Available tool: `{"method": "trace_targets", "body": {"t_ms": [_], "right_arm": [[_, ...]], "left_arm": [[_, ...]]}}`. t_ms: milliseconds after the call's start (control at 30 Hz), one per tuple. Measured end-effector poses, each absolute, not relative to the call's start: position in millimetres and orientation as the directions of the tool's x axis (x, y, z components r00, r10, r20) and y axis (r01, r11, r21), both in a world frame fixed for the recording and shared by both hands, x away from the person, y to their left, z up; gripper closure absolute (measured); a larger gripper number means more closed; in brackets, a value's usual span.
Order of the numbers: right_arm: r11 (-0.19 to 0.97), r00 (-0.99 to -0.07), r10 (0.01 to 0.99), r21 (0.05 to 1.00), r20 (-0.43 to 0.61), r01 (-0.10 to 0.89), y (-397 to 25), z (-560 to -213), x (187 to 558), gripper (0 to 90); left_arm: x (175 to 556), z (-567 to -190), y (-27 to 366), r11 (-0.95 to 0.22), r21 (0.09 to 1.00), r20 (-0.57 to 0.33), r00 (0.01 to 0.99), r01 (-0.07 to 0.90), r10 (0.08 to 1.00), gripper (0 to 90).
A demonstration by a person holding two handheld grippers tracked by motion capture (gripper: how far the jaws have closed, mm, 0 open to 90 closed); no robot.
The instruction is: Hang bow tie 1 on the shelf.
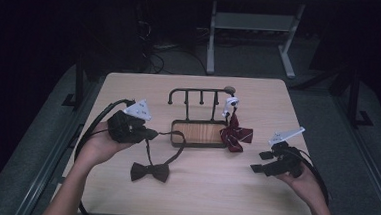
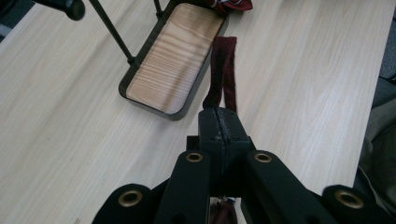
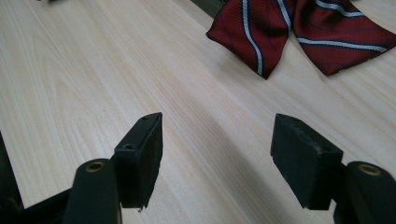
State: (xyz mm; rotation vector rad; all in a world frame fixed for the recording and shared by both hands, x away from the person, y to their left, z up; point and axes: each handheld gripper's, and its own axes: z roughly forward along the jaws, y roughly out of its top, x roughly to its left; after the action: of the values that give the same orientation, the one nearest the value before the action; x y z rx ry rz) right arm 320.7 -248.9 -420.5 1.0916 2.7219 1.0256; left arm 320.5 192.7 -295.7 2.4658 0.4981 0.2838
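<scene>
Gripping only the thin dark-red strap (image 2: 223, 70), the left gripper (image 1: 149, 134) has its jaws closed flat on the doubled band, and that small bite is the main risk: I judge that a sideways tug could let the smooth ribbon slide out, or drag the dark bow tie (image 1: 149, 171) across the table (image 1: 253, 191) instead of lifting it. That bow lies on the wood nearest the person, below and between the two hands, its strap looping up to the left gripper and past the front edge of the rack's tray (image 1: 199, 133); the loop could snag that raised rim as it rises. On the other side, the right gripper (image 1: 260, 162) is held low with its jaws spread wide and nothing between them, its ribbed black pads (image 3: 306, 158) blocky and matte over pale, fine-grained laminate. Further off, the striped bow tie (image 1: 236, 134) (woven maroon cloth with thin white and dark bands) leans against the tray's right end, its folds soft and pointed at the corners; it seems to hang from a white clip (image 1: 231, 104) on the rack, though the high view is too dim to be sure. A careless swing near it could pull it down. Behind stands the rack's dark metal hook rail (image 1: 199, 91), slender and rounded, over a wood-grain base.
</scene>
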Motion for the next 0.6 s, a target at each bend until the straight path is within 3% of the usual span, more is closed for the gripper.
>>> {"method": "trace_targets", "body": {"t_ms": [600], "right_arm": [[0.528,-0.747,0.632,0.592,0.206,0.609,-250.9,-419.1,320.0,34.1]], "left_arm": [[343.6,-278.5,189.6,-0.735,0.610,0.074,0.902,0.296,0.425,90.0]]}}
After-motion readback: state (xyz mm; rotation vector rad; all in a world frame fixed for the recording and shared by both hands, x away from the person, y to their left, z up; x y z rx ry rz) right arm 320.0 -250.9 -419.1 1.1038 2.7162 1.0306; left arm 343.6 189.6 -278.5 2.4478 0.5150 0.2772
